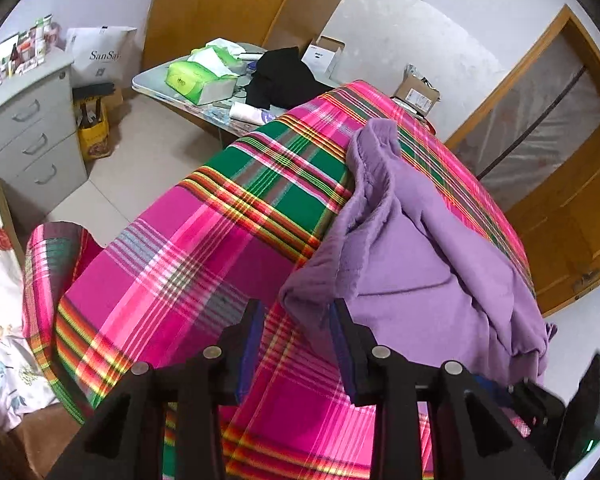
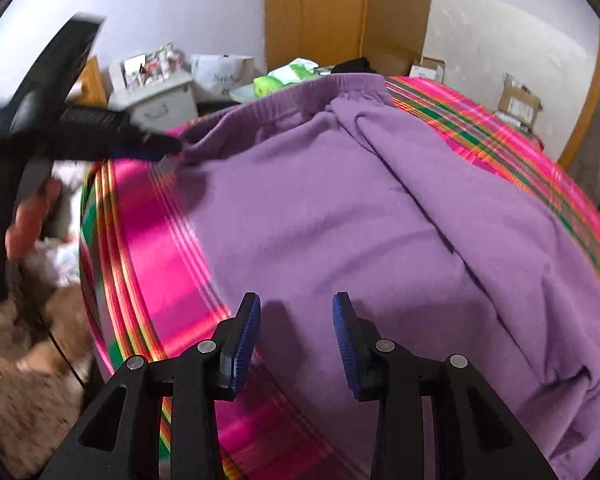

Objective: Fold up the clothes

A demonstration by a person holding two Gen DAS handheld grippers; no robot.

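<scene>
Purple trousers [image 2: 380, 216] lie bunched; both grippers, left [image 1: 296, 320] and right [image 2: 296, 316], stand apart, empty, so grabbing 2 layers could spoil the fold.

Plaid cloth [image 1: 188, 240] left of purple garment [image 1: 420, 264] lies bare.

1 purple garment [image 1: 420, 264], 1 plaid cloth [image 1: 188, 264], 2 tongs [image 1: 296, 344] [image 2: 296, 340], 1 drawer cabinet [image 1: 32, 136].
</scene>
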